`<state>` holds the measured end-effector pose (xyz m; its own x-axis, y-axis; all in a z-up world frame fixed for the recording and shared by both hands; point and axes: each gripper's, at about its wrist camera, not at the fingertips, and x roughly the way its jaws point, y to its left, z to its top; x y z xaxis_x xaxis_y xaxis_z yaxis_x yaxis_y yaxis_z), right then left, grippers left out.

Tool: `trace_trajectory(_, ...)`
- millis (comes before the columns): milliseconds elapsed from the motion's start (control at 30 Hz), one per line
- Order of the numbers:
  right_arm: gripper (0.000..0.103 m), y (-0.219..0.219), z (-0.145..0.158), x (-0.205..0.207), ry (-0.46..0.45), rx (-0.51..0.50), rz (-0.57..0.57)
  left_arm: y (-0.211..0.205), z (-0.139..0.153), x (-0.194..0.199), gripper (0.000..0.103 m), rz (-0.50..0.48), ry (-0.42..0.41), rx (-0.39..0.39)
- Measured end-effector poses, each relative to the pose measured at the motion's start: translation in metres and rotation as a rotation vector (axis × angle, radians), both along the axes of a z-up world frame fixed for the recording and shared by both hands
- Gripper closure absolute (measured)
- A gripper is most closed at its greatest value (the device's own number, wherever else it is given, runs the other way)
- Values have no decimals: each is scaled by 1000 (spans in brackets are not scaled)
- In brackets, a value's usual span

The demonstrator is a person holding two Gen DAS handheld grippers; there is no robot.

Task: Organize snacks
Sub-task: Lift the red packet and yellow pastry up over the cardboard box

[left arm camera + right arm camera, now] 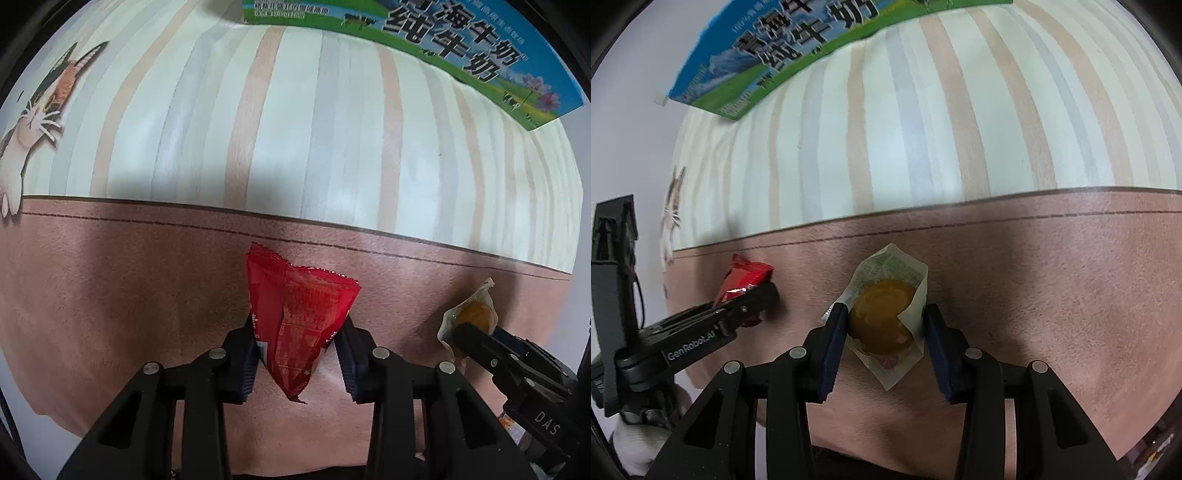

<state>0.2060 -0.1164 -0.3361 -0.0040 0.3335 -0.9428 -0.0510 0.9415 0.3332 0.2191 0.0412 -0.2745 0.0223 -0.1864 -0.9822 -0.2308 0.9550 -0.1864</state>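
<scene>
Left wrist view: left gripper [297, 345] has its jaws clamped on a red packet [299, 321], pads pressing both sides, packet upright with its crimped top pointing forward and its bottom corner hanging between the jaws. Below is the counter, covered by a mat [110, 288] with a pink-brown band near the camera and a pale striped area beyond. Cat print [33, 122] at the mat's left edge. Milk carton [461, 48], blue and green, lies at the far right on the striped part. At the right edge, the right gripper [466, 334] comes in from the side, holding a clear pouch [472, 314] with an orange round inside, near the red packet but apart from it.

Right wrist view: right gripper [884, 328] jaws closed on the clear pouch [886, 314], pads against both edges, orange round centred between them, over the pink-brown band. To the left, the left gripper [759, 299] with the red packet [742, 278] sticking out past its tip. Milk carton [775, 55] top left on the stripes. Cat print [674, 206] at the mat's left edge.
</scene>
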Motion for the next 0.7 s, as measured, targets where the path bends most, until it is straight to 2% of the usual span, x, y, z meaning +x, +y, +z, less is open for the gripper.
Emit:
trace_trajectory(167, 58, -12, 24, 8, -25, 53, -6, 3, 35, 4, 69, -1, -42, -32)
trace_trajectory(300, 58, -16, 55, 22, -65, 101, -8, -1, 74, 18, 69, -11, -103, -60)
trace_trajectory(533, 58, -18, 115, 71, -165, 150, -7, -11, 149, 73, 69, -66, -230, -107)
trace_trajectory(700, 58, -16, 158, 127, -256, 141, 7, -11, 186, 125, 69, -107, -289, -104)
